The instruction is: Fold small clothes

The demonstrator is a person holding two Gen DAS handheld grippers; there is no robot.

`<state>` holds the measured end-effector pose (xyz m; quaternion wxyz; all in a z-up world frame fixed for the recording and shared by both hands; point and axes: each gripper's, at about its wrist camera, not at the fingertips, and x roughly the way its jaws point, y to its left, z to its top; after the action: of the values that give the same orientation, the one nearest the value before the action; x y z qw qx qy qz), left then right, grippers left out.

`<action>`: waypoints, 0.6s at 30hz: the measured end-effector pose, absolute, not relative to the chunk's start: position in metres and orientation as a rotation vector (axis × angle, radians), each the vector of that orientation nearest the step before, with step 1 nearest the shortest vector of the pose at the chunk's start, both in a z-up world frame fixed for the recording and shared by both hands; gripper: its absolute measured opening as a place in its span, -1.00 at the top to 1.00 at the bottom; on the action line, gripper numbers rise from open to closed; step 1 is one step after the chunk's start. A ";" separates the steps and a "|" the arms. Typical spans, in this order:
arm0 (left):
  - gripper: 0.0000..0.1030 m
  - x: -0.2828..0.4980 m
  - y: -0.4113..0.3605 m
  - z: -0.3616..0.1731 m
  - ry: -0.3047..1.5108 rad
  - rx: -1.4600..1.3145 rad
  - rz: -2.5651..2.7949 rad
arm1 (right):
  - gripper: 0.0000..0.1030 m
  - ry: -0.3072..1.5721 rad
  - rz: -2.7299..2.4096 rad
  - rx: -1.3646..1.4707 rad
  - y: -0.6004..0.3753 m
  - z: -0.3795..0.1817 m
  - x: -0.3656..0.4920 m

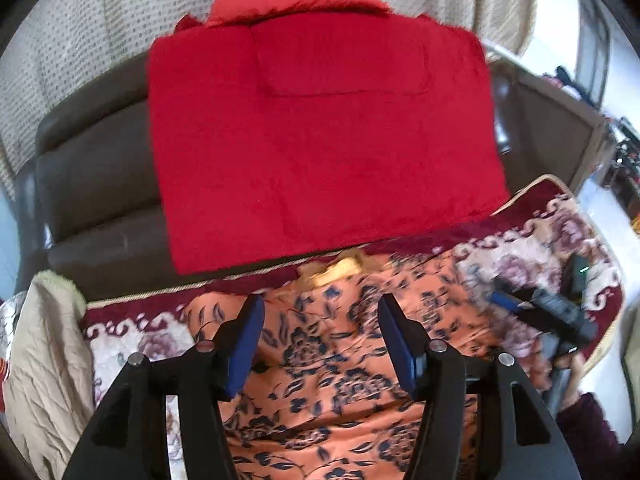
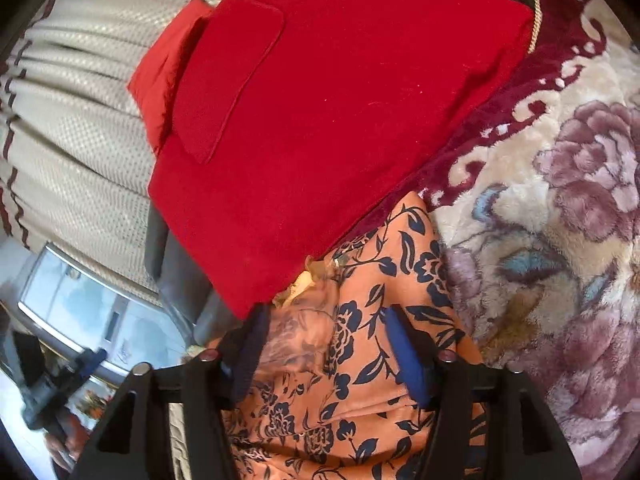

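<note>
While both tools are held tilted downward over the bed, the left gripper is seen with its blue-padded jaws released and spread apart, nothing being pinched between them. The right gripper is likewise shown unclenched, its jaws standing apart above cloth without pressing on it. Beneath both lies the orange garment with dark blue flower print, spread on the plush blanket with maroon border and mauve flowers. Just beyond it, a folded red fleece garment with a stitched patch pocket is laid, its near edge overlapping the blanket's border and just meeting the orange garment's pale yellow collar area.

In the left wrist view alone, the other gripper is seen at the right, grasped by a hand in a dark maroon sleeve, together with a brown cushioned seat. Only the right wrist view shows the blanket's large flower pattern closely and a pale tiled floor.
</note>
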<state>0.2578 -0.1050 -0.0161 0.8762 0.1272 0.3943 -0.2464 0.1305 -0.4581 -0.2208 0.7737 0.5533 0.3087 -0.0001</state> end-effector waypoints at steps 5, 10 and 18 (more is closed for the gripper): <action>-0.16 0.279 -0.063 -0.073 0.921 0.208 -0.385 | -0.34 0.679 0.057 1.230 -0.451 -0.223 0.142; -0.16 0.302 -0.012 -0.137 1.045 0.133 -0.254 | -0.34 0.744 0.151 1.224 -0.422 -0.229 0.175; -0.16 0.311 0.028 -0.202 1.127 0.108 -0.173 | -0.34 0.875 0.108 1.151 -0.378 -0.262 0.242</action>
<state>0.3109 0.0280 -0.2018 0.8405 0.0509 0.5332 -0.0819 0.2416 -0.3781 -0.2623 0.7486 0.5263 0.4002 0.0492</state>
